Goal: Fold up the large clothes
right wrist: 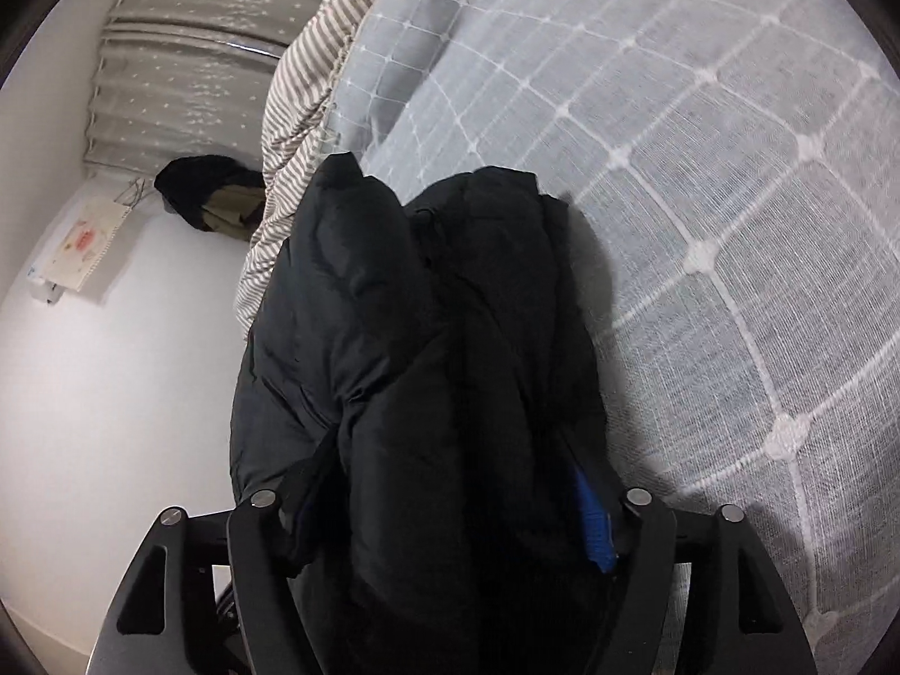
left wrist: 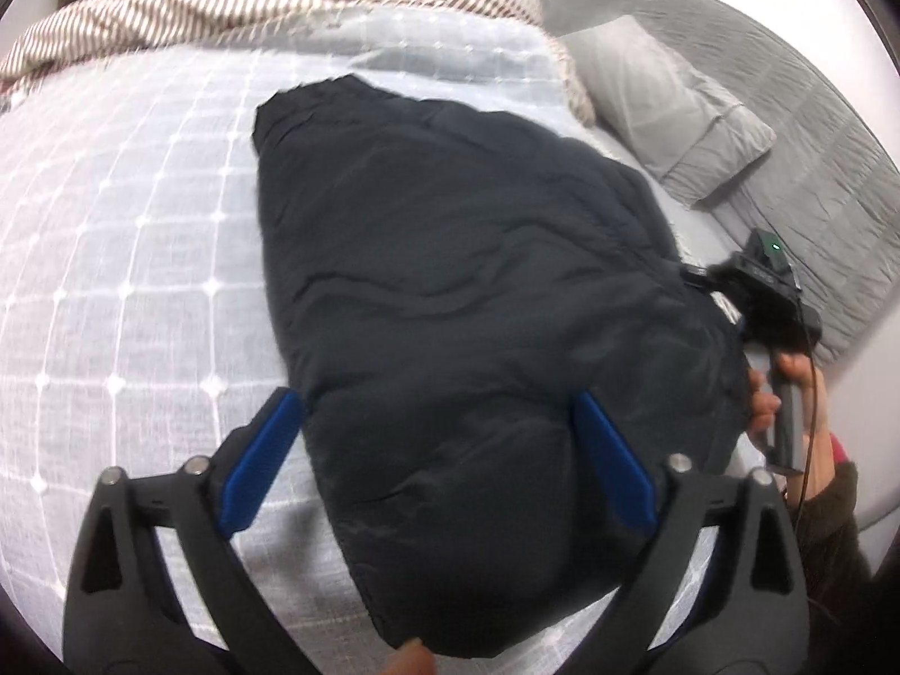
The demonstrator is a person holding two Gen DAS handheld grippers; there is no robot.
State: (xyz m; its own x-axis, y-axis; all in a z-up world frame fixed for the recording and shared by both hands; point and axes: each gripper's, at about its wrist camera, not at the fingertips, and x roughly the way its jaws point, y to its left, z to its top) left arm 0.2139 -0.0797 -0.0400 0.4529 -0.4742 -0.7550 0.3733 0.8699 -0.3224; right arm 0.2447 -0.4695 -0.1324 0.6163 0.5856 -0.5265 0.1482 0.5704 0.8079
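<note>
Black jacket (left wrist: 478, 292) folded on bed (left wrist: 140, 225). My left gripper (left wrist: 439, 450) spread wide over its near end; right gripper (right wrist: 450, 517) clamps a thick bunch.

1. The left gripper (left wrist: 439, 427) has its blue fingers (left wrist: 264, 461) spread wide apart.
2. The right gripper (right wrist: 450, 512) is clamped on bunched fabric; a bare hand (left wrist: 787, 394) holds its handle.

Jacket (left wrist: 478, 292) lies on the bedspread (left wrist: 129, 236). Blanket (left wrist: 236, 5) bunched behind it, pillow (left wrist: 669, 101) to its right. Right gripper (left wrist: 770, 304) at jacket's right edge.
</note>
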